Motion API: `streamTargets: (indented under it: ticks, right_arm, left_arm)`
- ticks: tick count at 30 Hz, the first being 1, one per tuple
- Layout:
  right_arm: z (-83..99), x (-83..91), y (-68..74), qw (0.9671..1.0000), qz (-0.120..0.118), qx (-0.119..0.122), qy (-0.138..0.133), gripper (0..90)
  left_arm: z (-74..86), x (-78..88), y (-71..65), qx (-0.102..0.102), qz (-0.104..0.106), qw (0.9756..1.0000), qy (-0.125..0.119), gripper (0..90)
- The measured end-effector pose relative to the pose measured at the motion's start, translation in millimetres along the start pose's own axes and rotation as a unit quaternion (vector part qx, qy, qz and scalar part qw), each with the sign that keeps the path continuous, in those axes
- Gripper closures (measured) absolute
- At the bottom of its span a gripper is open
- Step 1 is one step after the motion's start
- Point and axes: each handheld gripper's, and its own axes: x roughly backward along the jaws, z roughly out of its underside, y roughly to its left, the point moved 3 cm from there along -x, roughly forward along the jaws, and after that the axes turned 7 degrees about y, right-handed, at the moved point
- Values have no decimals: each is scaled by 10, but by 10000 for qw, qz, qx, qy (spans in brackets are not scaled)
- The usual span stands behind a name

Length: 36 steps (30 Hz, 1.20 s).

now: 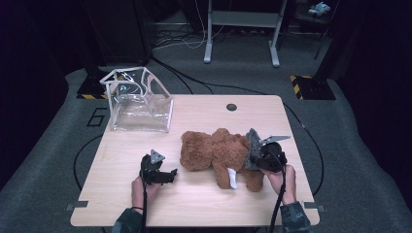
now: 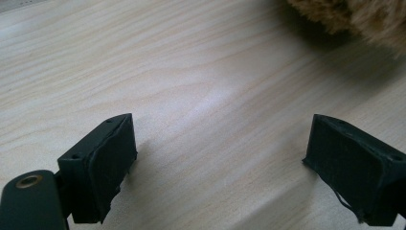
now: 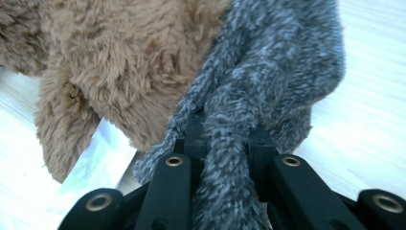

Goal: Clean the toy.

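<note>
My right gripper (image 3: 225, 139) pinches grey fleece garment (image 3: 282, 62) on teddy bear (image 1: 216, 151), centre frame: soft, light, stretchy, grips well bunched; left gripper (image 2: 220, 163) gapes empty over table (image 2: 191, 72)

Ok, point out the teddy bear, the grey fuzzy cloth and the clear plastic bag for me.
teddy bear (image 1: 214, 150), high view, on its brown belly.
grey fuzzy cloth (image 3: 277, 62), right gripper view, on the wide part beyond the jaws.
clear plastic bag (image 1: 141, 114), high view, on its see-through front wall.

The high view looks down on the whole table (image 1: 194, 204); both gripper views skim it closely, sharing the brown teddy bear (image 1: 214, 150).
</note>
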Motion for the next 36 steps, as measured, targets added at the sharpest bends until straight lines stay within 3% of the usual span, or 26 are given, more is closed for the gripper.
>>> streamTargets:
  ticks: [1, 3, 6, 17, 23, 26, 27, 30, 36]
  right_arm:
    - [11, -21, 11, 9999, -22, -112, 48, 765]
    - [24, -84, -10, 9999, 67, 27, 130, 765]
    - [77, -131, -30, 9994, 147, 35, 298, 765]
    - [367, -4, -186, 9986, 173, -141, 470, 767]
    - [577, 81, -286, 9968, 359, -312, 650, 766]
    - [581, 175, -311, 9974, 406, -442, 390, 766]
    - [551, 203, -318, 9980, 453, -400, 205, 766]
    - [434, 276, -261, 9990, 305, -312, -90, 766]
    - [166, 182, -55, 9996, 148, -45, -233, 763]
  left_arm:
    - [0, 0, 0, -1, 0, 10000, 1, 97]
    - [0, 0, 0, 2, -6, 10000, 0, 97]
    - [0, 0, -1, 4, -6, 10000, -2, 97]
    - [0, 0, -1, 2, -7, 10000, -1, 97]
    - [0, 0, 0, 2, -7, 10000, 0, 97]
    - [0, 0, 0, 1, -6, 10000, 0, 97]
    - [0, 0, 0, 2, -7, 10000, -2, 97]
    - [0, 0, -1, 3, -8, 10000, 0, 97]
    - [0, 1, 0, 1, -7, 10000, 0, 97]
